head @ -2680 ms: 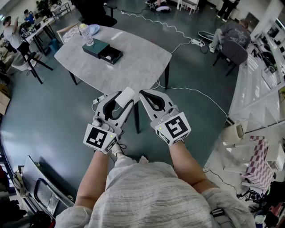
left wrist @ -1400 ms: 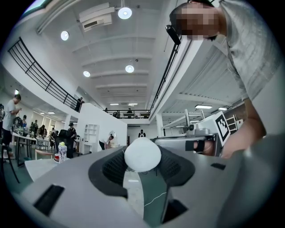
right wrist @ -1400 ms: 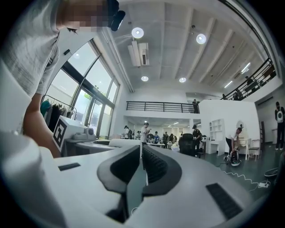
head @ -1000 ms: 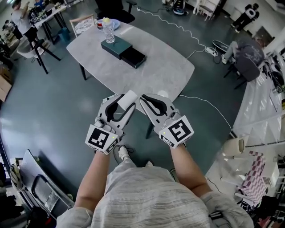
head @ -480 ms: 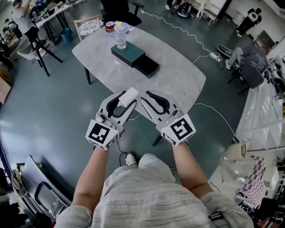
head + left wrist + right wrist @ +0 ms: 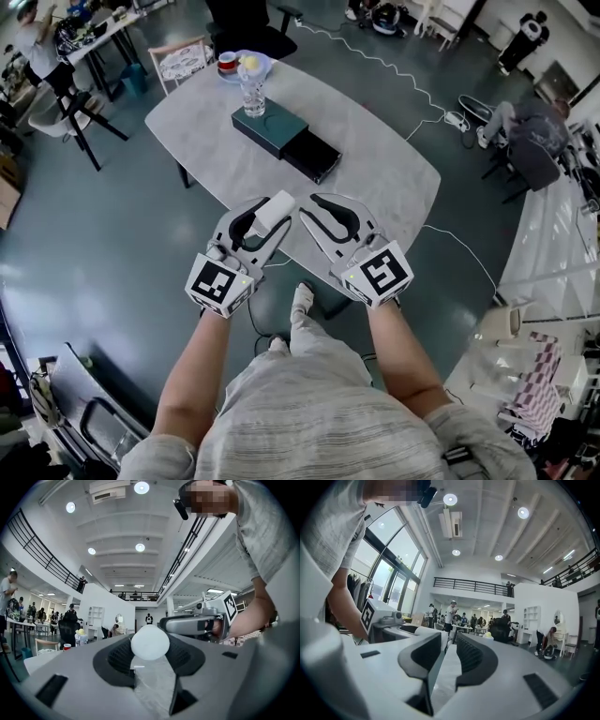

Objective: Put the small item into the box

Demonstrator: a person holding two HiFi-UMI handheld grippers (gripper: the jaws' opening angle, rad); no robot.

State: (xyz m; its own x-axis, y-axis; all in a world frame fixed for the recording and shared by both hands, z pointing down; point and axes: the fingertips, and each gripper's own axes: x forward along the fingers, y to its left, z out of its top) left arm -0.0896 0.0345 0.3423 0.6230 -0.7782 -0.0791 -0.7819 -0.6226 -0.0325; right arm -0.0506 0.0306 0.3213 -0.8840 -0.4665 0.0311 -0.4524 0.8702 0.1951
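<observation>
Left gripper clamps the small white item between wide-set jaws, a grip likely meant to secure it in transit. At its 3 o'clock, the right gripper is empty, and its jaws have just been opening to a narrow gap. At 12 o'clock, well apart, the dark box sits on the grey table. Its black drawer is pulled out, apparently to receive the item.

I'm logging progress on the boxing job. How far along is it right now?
Done: the small white item is picked up and clamped in the left gripper.
In hand: it is held in the air at the table's near end. The right gripper, whose jaws have just been opening, has nothing between them.
Left: reach the dark box further along the table and put the item inside.
</observation>
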